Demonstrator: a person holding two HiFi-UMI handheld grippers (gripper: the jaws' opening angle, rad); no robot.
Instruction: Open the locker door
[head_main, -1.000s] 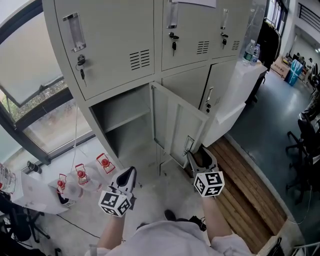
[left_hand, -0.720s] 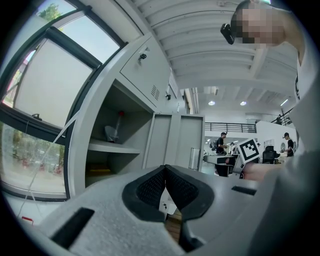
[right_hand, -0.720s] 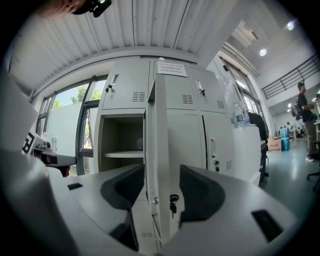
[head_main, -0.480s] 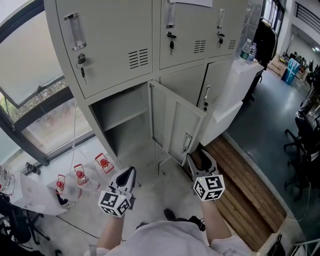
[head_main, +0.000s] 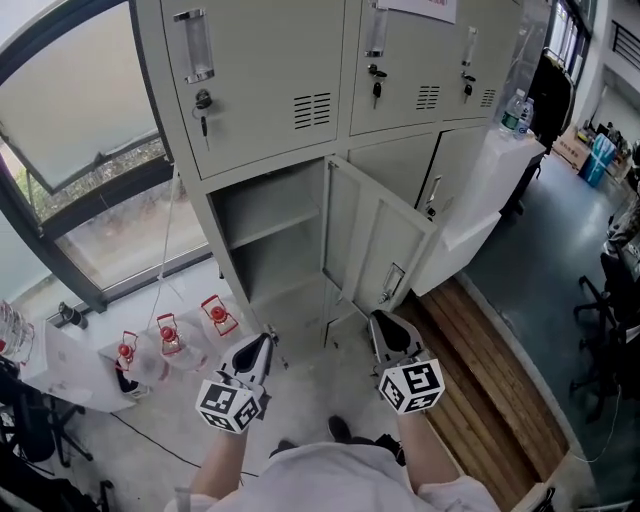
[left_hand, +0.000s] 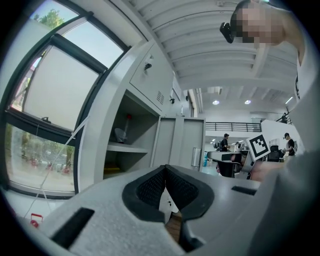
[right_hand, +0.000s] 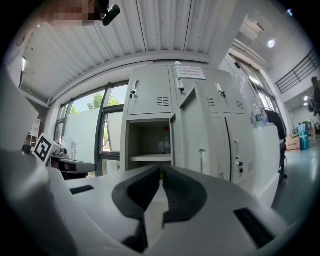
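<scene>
The lower locker door (head_main: 375, 245) stood swung wide beside its bare compartment. The right gripper (head_main: 388, 328) had drawn back from the door's near edge, its jaws closing on nothing. The left gripper (head_main: 258, 350) hung clenched and empty to the left — the opening looked complete.

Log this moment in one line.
locker door: open | left gripper: shut, empty | right gripper: jaws closing, nothing between | contact: none

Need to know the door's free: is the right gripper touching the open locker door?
Apart. Right gripper view: the right gripper is closing its jaws on nothing; the locker door stands well beyond them.
</scene>
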